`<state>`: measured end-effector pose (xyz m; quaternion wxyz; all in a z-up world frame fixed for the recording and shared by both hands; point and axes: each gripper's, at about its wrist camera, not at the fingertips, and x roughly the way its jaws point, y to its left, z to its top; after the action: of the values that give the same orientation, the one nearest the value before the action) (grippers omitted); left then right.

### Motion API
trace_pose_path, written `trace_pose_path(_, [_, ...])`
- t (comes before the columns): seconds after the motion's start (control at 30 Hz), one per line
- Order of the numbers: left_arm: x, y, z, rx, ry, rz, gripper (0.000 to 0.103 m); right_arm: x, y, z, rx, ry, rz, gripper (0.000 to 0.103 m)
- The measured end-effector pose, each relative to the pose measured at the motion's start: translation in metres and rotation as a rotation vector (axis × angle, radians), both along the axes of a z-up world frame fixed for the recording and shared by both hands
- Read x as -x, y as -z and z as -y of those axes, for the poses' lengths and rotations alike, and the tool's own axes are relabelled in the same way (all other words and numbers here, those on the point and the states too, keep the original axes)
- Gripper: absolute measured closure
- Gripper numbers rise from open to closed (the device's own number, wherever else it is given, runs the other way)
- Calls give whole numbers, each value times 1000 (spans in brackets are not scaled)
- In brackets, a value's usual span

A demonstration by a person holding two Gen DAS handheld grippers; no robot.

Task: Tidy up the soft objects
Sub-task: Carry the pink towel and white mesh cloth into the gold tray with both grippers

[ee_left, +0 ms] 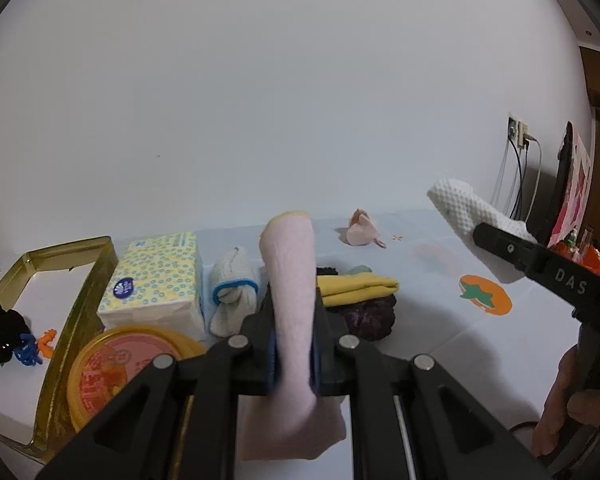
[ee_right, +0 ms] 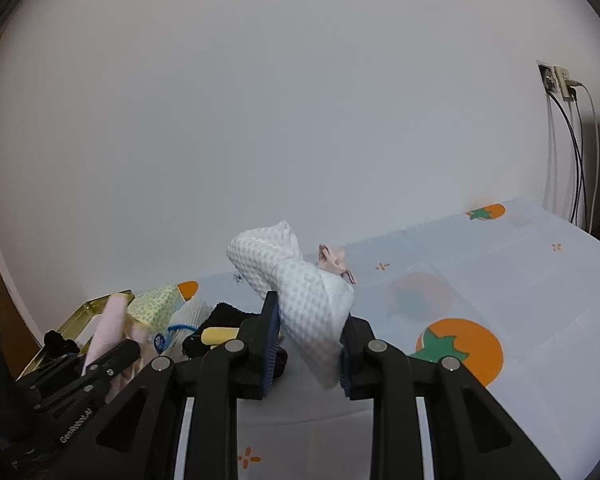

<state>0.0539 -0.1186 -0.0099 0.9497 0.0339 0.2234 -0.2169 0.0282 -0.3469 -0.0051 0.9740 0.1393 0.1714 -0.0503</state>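
Note:
My left gripper (ee_left: 294,344) is shut on a pink folded cloth (ee_left: 290,276) that stands up between the pads; it also shows in the right wrist view (ee_right: 108,328). My right gripper (ee_right: 308,354) is shut on a white waffle-weave cloth (ee_right: 296,292), held above the table; it shows at the right of the left wrist view (ee_left: 464,210). On the table lie a yellow folded cloth (ee_left: 356,288) on a dark purple cloth (ee_left: 370,316), a grey cloth with blue trim (ee_left: 234,292), and a small pink crumpled cloth (ee_left: 362,230) farther back.
A gold tin box (ee_left: 76,280) stands at the left with black, blue and orange items (ee_left: 8,338) inside. A tissue pack (ee_left: 156,280) and a round yellow lid (ee_left: 120,368) sit beside it. The tablecloth (ee_right: 520,300) has orange fruit prints. Cables hang at the right wall (ee_right: 572,140).

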Motion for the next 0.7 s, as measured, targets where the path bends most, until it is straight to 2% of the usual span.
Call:
trace_pose_path(0.2, [2,1,-16,0,23,-13,92,8,1,-22,60,27,-4,76])
trace_pose_path(0.33, [4,-2,-27,-19,31,11,92,17,-2,-45,65,40,20,76])
trace_pose_path(0.43, [3,-9,-42,13,48,13,92,23,-5,-61,62,44,47,76])
trace_pose_path(0.6, [6,-26,-68,2,63,96,92,24,-9,-96,35,18,90,76])
trace_pose_path(0.7, [-1,-32,-87,-10,40,119,92,16,-14,-129,71,-19,102,76])
